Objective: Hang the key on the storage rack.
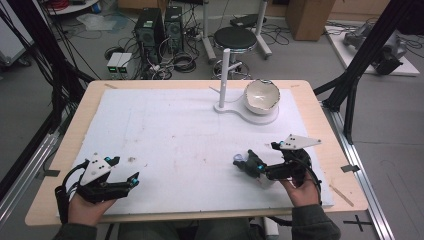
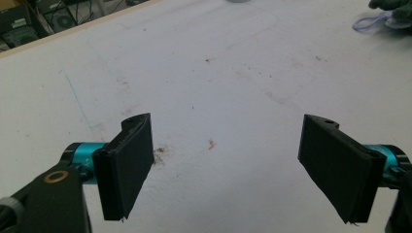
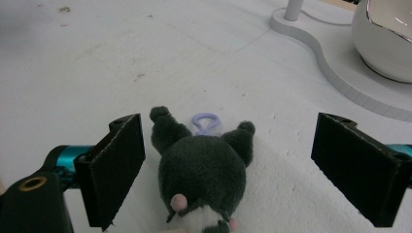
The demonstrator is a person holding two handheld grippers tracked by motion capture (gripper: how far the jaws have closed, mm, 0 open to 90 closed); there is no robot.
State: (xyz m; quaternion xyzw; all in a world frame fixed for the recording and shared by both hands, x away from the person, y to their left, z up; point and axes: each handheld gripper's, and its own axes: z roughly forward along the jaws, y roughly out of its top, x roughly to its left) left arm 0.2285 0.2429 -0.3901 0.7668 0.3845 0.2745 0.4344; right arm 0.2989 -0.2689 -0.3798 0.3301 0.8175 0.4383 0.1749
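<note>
We have the right tool (image 3: pixel 228 165) spread wide around the grey plush toy (image 3: pixel 201 170) lying on the bench (image 1: pixel 175 135), pads clear of it. We want to close squarely on the round body, probably low, not the lilac loop (image 3: pixel 205 121). The left tool (image 2: pixel 233 170) waits apart, empty.

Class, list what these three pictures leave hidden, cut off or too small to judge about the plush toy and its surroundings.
- Plush toy: its lower part is cut off by the bottom edge of the right gripper view; its face is turned away.
- In the high view the right tool covers most of the toy.
- Bowl: cut off by the right edge of the right gripper view.
- Bowl's contents: too small in the high view.
</note>
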